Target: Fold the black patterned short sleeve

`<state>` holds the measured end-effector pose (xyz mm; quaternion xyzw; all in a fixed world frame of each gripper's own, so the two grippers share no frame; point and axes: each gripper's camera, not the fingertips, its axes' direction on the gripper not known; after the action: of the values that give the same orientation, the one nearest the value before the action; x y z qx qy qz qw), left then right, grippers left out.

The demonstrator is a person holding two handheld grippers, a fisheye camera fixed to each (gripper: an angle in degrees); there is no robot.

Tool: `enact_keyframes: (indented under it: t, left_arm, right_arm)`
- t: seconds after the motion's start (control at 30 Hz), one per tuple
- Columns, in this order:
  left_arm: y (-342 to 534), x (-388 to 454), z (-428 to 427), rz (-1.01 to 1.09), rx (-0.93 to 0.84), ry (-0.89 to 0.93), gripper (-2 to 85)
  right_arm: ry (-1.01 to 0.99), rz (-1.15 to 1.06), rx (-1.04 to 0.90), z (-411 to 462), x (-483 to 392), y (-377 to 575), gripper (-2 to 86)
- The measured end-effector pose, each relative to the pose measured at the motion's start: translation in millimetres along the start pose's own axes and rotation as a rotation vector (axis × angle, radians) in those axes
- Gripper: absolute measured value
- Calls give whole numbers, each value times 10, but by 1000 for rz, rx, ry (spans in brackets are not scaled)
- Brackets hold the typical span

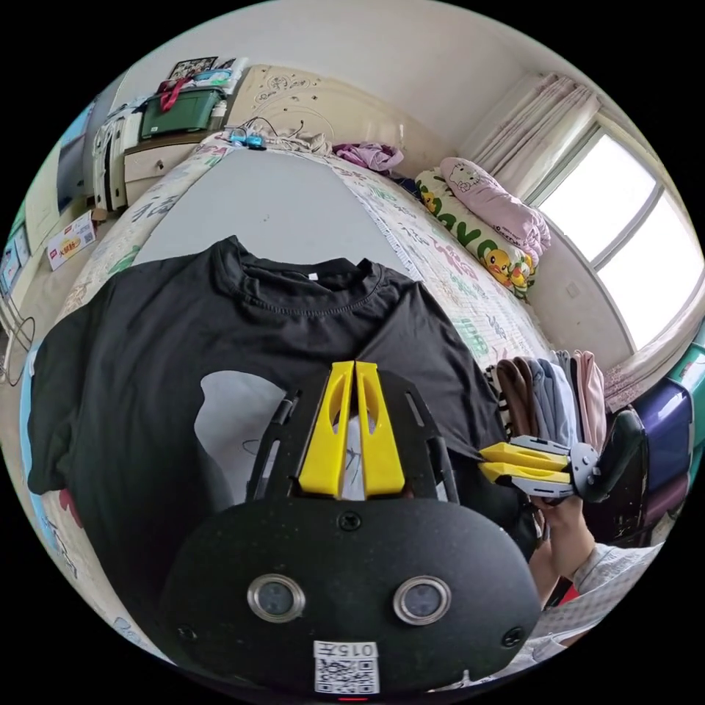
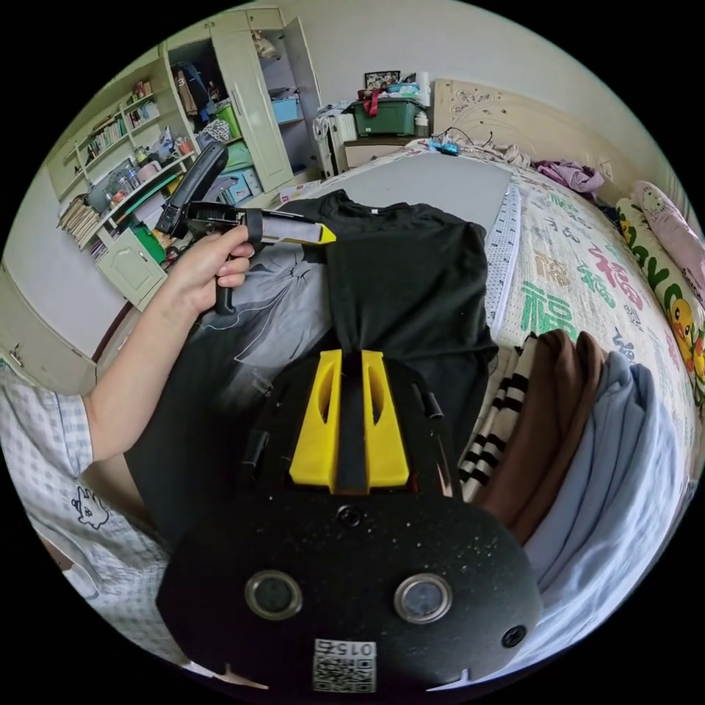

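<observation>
The bed point(image 1: 294, 198) carries the black patterned short sleeve point(image 1: 147, 352) spread flat, collar at the far side. A stack of folded clothes point(image 2: 587, 440) lies to its right. My left gripper point(image 1: 352, 433) and right gripper point(image 2: 351, 429) both pinch its fabric, jaws nearly closed.

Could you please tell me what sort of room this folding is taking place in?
Most likely a bedroom in a home: the black shirt lies on a bed with a carved headboard, pillows sit beside a window, and a wardrobe stands nearby.
</observation>
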<state>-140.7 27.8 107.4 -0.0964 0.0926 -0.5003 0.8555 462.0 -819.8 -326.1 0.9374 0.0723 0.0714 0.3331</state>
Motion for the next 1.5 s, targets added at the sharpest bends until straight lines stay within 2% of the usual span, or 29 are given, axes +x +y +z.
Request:
enact_keyframes:
  t: [0.1, 0.23, 0.27, 0.33, 0.4, 0.43, 0.47, 0.57, 0.63, 1.03, 1.2, 1.33, 1.43, 1.5]
  left_arm:
    - [33, 101, -105, 14, -5, -41, 1]
    - [108, 268, -355, 33, 71, -171, 23]
    - [121, 378, -455, 82, 105, -161, 30]
    - [129, 608, -530, 245, 112, -3, 33]
    - [105, 947, -424, 466, -42, 358, 42]
    - [104, 1031, -379, 500, -83, 404, 46]
    - [134, 1199, -290, 563, -145, 418, 47]
    - [226, 1510, -36, 662, -306, 259, 44]
    - [248, 1581, 56, 681, -371, 283, 38]
    - [-129, 1431, -528, 638, -424, 330, 16]
    - [-432, 948, -1330, 399, -247, 245, 26]
    - [-315, 381, -2174, 238, -155, 178, 39]
    - [-13, -409, -3025, 19, -4, 121, 48]
    - [357, -1179, -3640, -229, 153, 102, 50]
  right_arm:
    - [3, 34, 44, -242, 392, -50, 56]
    - [128, 152, 110, -440, 1118, -101, 69]
    - [146, 171, 82, -378, 1297, -149, 75]
    - [147, 189, 48, -251, 1513, -240, 78]
    - [148, 194, 44, -132, 1652, -334, 75]
    - [144, 191, 51, -64, 1720, -406, 70]
    - [144, 196, 56, -38, 1758, -442, 61]
    - [184, 218, 69, 74, 1941, -541, 20]
    - [250, 241, 52, 154, 2129, -518, 6]
    - [155, 286, 65, 495, 3141, -316, -4]
    - [171, 275, 70, 704, 3458, -88, -4]
    - [195, 266, 72, 895, 3737, 170, -4]
    - [158, 320, 34, 888, 4045, 431, -2]
    - [210, 367, 48, 772, 4121, 636, 1]
